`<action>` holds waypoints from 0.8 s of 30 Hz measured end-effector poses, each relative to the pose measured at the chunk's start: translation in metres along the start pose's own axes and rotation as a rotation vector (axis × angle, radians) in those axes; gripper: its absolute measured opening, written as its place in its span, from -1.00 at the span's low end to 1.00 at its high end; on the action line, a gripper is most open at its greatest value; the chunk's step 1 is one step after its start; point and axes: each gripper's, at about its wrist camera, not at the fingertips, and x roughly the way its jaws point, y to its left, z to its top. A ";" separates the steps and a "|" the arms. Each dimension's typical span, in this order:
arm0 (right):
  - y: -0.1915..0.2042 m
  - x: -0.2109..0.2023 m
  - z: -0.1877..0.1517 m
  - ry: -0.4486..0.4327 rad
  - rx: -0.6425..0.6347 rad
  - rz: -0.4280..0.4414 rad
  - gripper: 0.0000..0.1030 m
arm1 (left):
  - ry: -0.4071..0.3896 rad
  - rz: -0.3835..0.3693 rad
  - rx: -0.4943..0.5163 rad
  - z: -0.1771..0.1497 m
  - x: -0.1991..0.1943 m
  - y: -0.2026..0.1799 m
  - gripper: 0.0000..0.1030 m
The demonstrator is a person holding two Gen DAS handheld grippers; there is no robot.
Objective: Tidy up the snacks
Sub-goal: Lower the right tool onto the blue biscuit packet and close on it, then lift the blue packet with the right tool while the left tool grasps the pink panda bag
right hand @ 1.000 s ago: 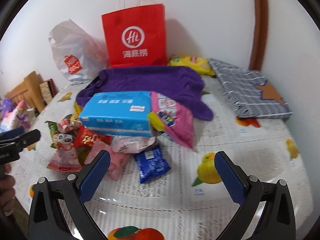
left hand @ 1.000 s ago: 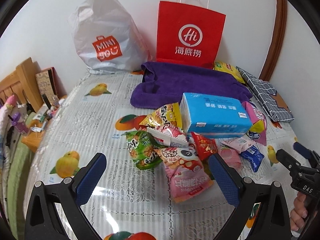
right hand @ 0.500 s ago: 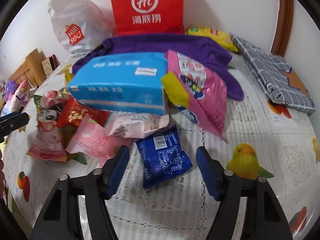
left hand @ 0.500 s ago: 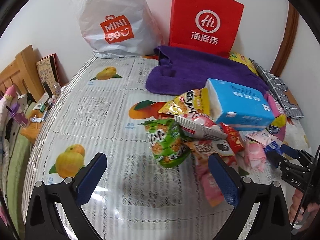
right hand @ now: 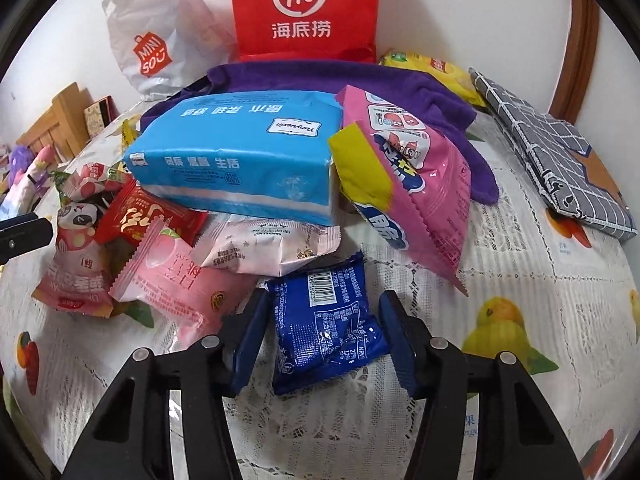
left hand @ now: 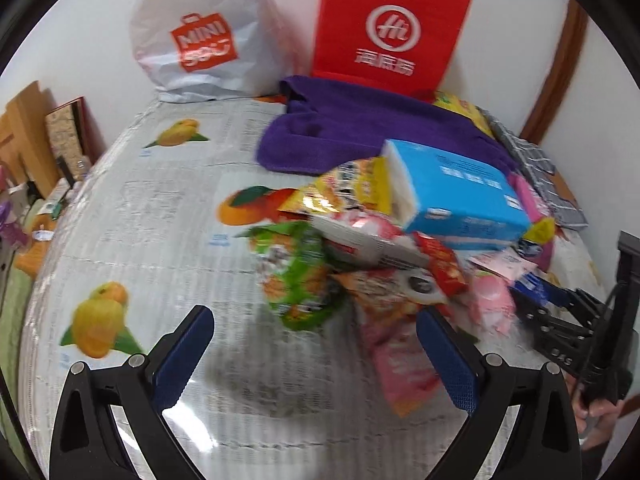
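Miniso bag point(right hand: 154, 46), Hi bag point(right hand: 304, 8), Yunyuexin tissues point(right hand: 240, 156)

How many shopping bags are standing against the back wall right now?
2. The red paper bag stands upright at the wall behind the purple cloth. The white plastic bag sits to its left in the right wrist view. Nothing suggests another, though the pile could hide one.

The desk point(right hand: 520, 248) was covered by a white lace cloth printed with fruit. Directly on it lay a dark blue snack packet point(right hand: 326, 320), a pink peach packet point(right hand: 176, 280), a green packet point(left hand: 296, 276), a purple towel point(right hand: 400, 92) and a grey checked fabric bundle point(right hand: 560, 152). At the rear stood a red paper bag point(right hand: 304, 8) and a white plastic bag point(right hand: 160, 40).
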 end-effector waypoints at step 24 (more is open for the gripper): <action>-0.012 -0.010 -0.012 -0.026 0.016 0.008 -0.09 | 0.125 -0.086 -0.028 0.003 0.028 -0.039 0.06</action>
